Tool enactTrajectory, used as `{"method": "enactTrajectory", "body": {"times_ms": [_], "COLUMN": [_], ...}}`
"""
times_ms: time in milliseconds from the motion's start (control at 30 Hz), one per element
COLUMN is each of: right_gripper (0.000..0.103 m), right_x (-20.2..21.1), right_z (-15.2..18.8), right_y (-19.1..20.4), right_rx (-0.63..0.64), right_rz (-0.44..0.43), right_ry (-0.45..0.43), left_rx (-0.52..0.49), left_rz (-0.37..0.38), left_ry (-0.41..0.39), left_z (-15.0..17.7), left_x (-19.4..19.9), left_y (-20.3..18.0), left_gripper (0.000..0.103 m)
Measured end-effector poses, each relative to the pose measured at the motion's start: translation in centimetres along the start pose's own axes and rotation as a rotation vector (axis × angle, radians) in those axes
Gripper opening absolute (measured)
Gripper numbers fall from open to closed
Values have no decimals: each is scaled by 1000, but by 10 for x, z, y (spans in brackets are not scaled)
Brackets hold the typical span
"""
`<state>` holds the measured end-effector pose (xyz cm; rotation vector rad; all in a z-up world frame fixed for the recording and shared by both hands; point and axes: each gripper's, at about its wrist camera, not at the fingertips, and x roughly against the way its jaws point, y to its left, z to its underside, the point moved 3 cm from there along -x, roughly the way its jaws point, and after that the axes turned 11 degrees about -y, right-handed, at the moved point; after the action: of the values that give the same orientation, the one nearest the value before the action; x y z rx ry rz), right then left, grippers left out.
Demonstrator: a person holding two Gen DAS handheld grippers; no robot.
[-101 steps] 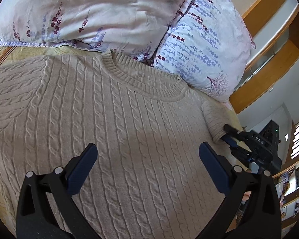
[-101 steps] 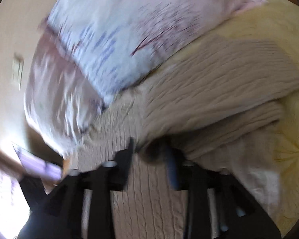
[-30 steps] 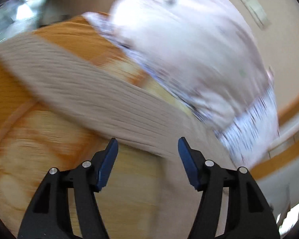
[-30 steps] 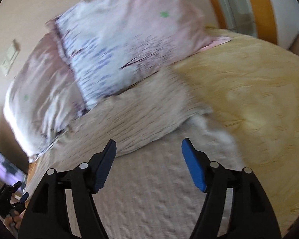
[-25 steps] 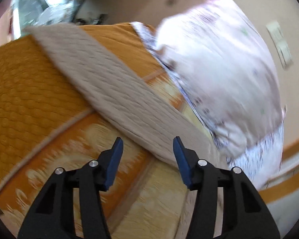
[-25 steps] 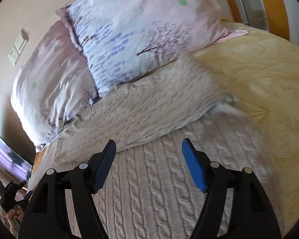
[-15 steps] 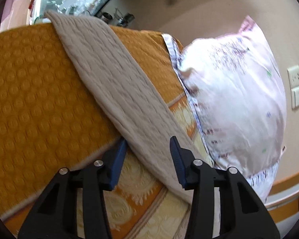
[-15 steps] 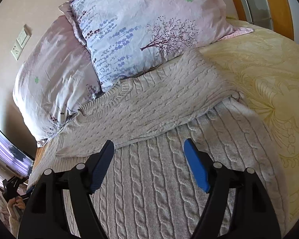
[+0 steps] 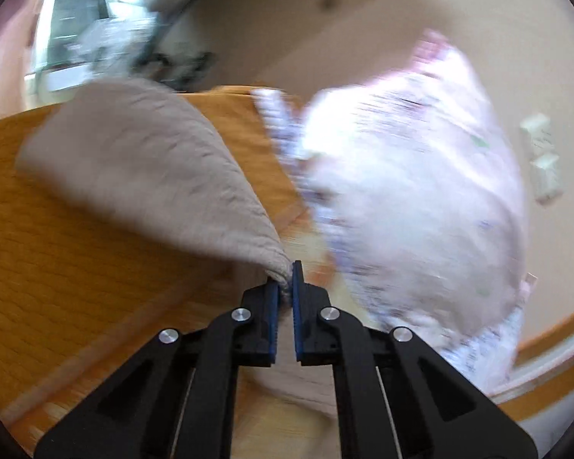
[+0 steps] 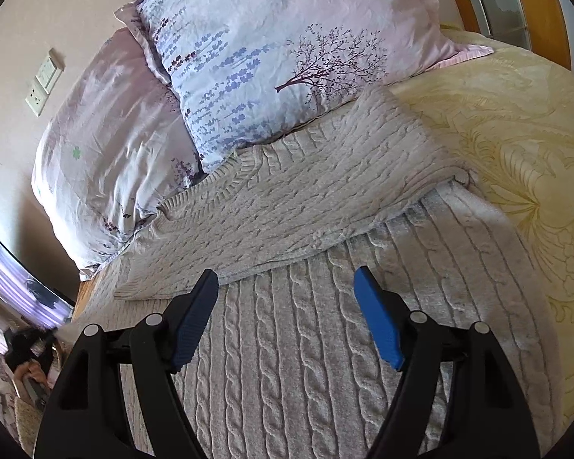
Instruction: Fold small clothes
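Change: our left gripper (image 9: 285,279), spread a second ago, has just closed.
Left: we pinch the sweater sleeve (image 9: 153,176).
Right: our right gripper (image 10: 285,298) hovers spread above the sweater (image 10: 306,344).

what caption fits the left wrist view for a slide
Left hand-held gripper pinches the beige sweater sleeve above the orange bedspread.

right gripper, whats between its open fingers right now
Only the cable-knit body of the sweater, lying flat below the right gripper; the pads press on nothing. The folded-over sleeve lies just beyond the fingertips. The right wrist view shows it.
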<state>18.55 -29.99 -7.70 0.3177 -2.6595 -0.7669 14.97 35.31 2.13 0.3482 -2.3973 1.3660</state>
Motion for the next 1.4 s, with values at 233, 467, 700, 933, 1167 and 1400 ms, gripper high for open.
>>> {"method": "enactTrajectory", "body": {"times_ms": [233, 467, 700, 933, 1167, 1400], "right_gripper": [75, 75, 75, 67, 58, 49], "right_x": [2, 5, 27, -2, -64, -116], "right_z": [0, -5, -38, -35, 33, 76], "right_y": [0, -1, 11, 120, 222, 237], "right_rx": [-13, -10, 133, 521, 866, 949], "right_rz": [-11, -9, -11, -244, -400, -347], "right_ry": [-8, 8, -18, 33, 129, 229], "left_rx": [-182, -403, -525, -449, -398, -354], "left_rz": [291, 426, 387, 291, 181, 202], "left_ry": [167, 517, 689, 520, 491, 504], "left_z": [84, 252, 313, 222, 199, 194], "left_x": [-14, -56, -51, -29, -40, -43], "left_y": [-138, -228, -210, -149, -100, -86], "left_gripper": [6, 7, 46, 49, 43, 39]}}
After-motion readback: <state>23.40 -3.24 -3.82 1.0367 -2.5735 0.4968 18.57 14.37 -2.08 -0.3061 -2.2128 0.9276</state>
